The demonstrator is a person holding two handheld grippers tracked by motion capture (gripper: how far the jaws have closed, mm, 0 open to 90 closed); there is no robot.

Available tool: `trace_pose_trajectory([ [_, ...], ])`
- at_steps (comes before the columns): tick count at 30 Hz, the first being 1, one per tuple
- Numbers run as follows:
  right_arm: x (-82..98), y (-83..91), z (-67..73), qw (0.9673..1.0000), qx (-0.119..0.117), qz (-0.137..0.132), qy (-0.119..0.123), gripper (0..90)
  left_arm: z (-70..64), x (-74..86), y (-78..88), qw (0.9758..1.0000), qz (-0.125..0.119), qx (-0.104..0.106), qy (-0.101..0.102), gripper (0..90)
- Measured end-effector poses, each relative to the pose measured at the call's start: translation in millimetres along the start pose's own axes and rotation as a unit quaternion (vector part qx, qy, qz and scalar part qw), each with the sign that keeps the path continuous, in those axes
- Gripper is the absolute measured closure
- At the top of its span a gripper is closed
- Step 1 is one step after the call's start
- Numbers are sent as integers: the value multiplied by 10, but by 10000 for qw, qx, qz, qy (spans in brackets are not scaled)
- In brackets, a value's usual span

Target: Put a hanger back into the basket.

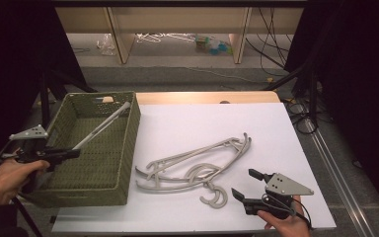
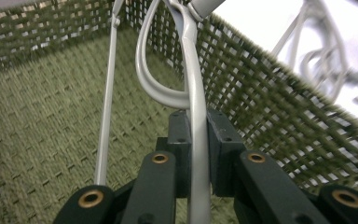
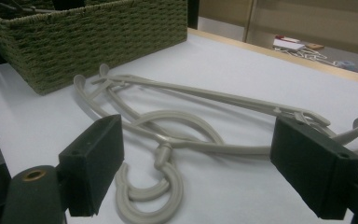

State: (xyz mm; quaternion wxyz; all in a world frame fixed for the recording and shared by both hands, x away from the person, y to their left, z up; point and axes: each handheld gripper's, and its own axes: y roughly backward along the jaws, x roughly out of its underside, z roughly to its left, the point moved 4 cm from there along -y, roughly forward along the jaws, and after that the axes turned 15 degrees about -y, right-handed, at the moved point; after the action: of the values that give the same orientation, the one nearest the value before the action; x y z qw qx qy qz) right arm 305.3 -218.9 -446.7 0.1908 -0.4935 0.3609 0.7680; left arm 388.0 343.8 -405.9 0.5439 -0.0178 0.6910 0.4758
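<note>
A green woven basket [image 1: 128, 148] stands at the table's left. My left gripper [image 1: 74, 153] is shut on a grey plastic hanger [image 1: 103, 126] that slants up across the basket to its far right corner. In the left gripper view the hanger's bar [image 2: 193, 93] runs between my closed jaws over the basket's floor [image 2: 37, 140]. Two more grey hangers [image 1: 197, 165] lie overlapped on the white table, hooks [image 1: 214, 196] toward the front edge. My right gripper [image 1: 244, 183] rests open just right of those hooks. In the right gripper view the hangers [image 3: 186, 126] lie ahead of the wide jaws.
The white sheet [image 1: 217, 123] covers a wooden table [image 1: 207, 96]. Beyond it stand shelf legs [image 1: 121, 39], with cables [image 1: 271, 44] and small clutter [image 1: 209, 44] on the floor. Dark stands flank both sides. The basket's wall [image 3: 98, 42] rises at the far left in the right gripper view.
</note>
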Motion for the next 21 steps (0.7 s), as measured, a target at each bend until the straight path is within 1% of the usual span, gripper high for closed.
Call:
trace_pose_trajectory([
  [1, -5, -1, -8, 10000, 1, -27, 58, 184, 3, 5, -24, 9998, 162, -18, -84, 806],
  [2, -5, -3, -8, 10000, 8, -43, 58, 184, 1, 8, -51, 9996, 256, 2, -108, 806],
  [3, 5, 2, 3, 10000, 5, 23, -21, 184, 0, 19, -108, 9994, 332, 2, -88, 805],
  [4, 6, 2, 4, 10000, 3, 31, -21, 184, 2, 25, -136, 9993, 362, 26, -46, 805],
  [6, 7, 1, 5, 10000, -2, 36, -15, 184, 6, 27, -148, 9993, 382, 6, -34, 803],
  [7, -1, -3, -6, 10000, 15, -23, 67, 184, 13, 36, -167, 9983, 568, -116, -56, 801],
  [8, -1, -3, -6, 10000, 15, -23, 67, 184, 13, 36, -167, 9983, 568, -116, -56, 799],
  [9, -2, -3, -6, 10000, 17, -21, 60, 184, 27, 44, -176, 9976, 667, -170, -74, 798],
  [10, -2, -3, -6, 10000, 17, -21, 60, 184, 27, 44, -176, 9976, 667, -170, -74, 796],
  [11, -3, -12, -4, 10000, -17, -52, 64, 184, 48, 50, -169, 9968, 746, -288, -35, 791],
  [12, -3, -12, -4, 10000, -17, -52, 64, 184, 48, 50, -169, 9968, 746, -288, -35, 789],
  [13, 1, 12, -7, 9999, 57, 69, 79, 184, 52, 58, -178, 9964, 751, -395, 5, 788],
  [14, 1, 12, -7, 9999, 57, 69, 79, 184, 63, 70, -173, 9952, 858, -466, -7, 788],
  [15, -1, -1, -5, 10000, 23, -12, 62, 184, 73, 80, -170, 9942, 933, -526, 5, 784],
  [17, -2, -4, -6, 10000, 11, -22, 61, 184, 85, 82, -165, 9942, 920, -556, 76, 775],
  [18, 3, 11, -6, 9999, 47, 83, 76, 184, 86, 82, -162, 9942, 920, -555, 49, 782],
  [19, -1, -22, 1, 9999, -56, -90, 56, 184, 92, 86, -155, 9932, 980, -622, 105, 782],
  [20, -1, -22, 1, 9999, -56, -90, 56, 184, 92, 86, -155, 9932, 980, -622, 105, 782],
  [21, -2, -23, 1, 9999, -52, -89, 57, 184, 114, 100, -148, 9912, 1072, -773, 114, 784],
])
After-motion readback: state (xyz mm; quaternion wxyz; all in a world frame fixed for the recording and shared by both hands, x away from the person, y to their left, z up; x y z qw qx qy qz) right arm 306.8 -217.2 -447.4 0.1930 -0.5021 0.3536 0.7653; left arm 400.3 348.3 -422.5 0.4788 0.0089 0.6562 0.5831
